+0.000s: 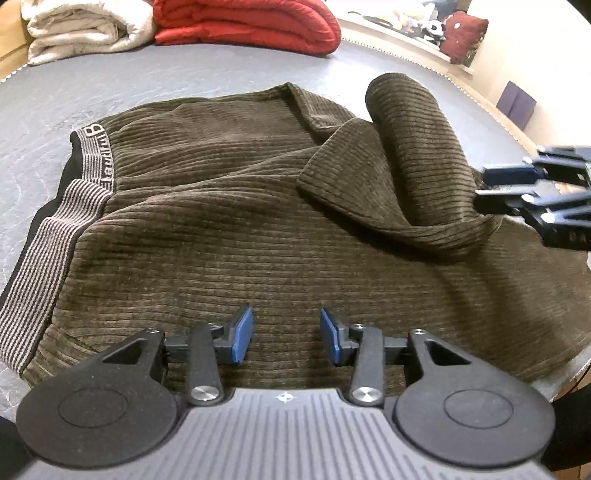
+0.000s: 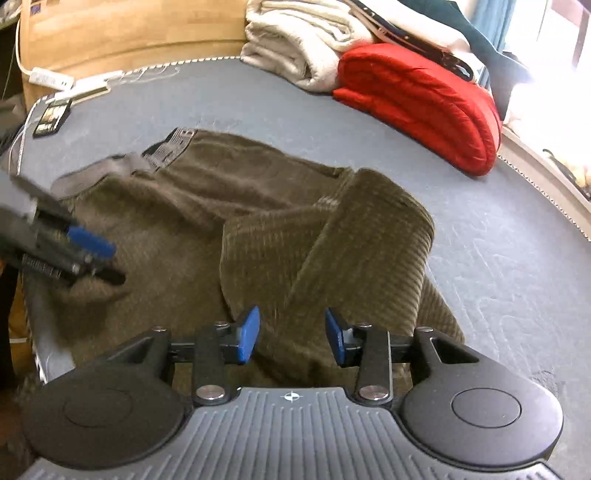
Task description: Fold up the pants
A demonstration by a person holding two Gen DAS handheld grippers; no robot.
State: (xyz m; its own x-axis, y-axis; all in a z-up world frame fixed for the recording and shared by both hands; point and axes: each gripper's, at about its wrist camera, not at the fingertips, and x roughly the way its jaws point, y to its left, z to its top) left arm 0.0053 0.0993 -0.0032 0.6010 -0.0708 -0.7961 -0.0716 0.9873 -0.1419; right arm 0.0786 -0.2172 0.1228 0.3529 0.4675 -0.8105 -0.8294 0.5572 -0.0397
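Both my grippers, left (image 1: 286,334) and right (image 2: 291,334), hang part-open over the pants (image 1: 229,221), gripping nothing. That loose leg (image 1: 413,147) on the far right could unroll if I snag it.

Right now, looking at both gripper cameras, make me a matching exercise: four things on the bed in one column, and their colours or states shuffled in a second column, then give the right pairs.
Things:
1. pants
2. quilted blanket
3. folded towel
4. left gripper

Colours or states:
A. cream, stacked at the far edge
B. jaws apart, nothing between the pads
C. brown ribbed fabric, striped waistband, one leg flipped back over itself
D. bright red, folded

Pairs: 1-C, 2-D, 3-A, 4-B
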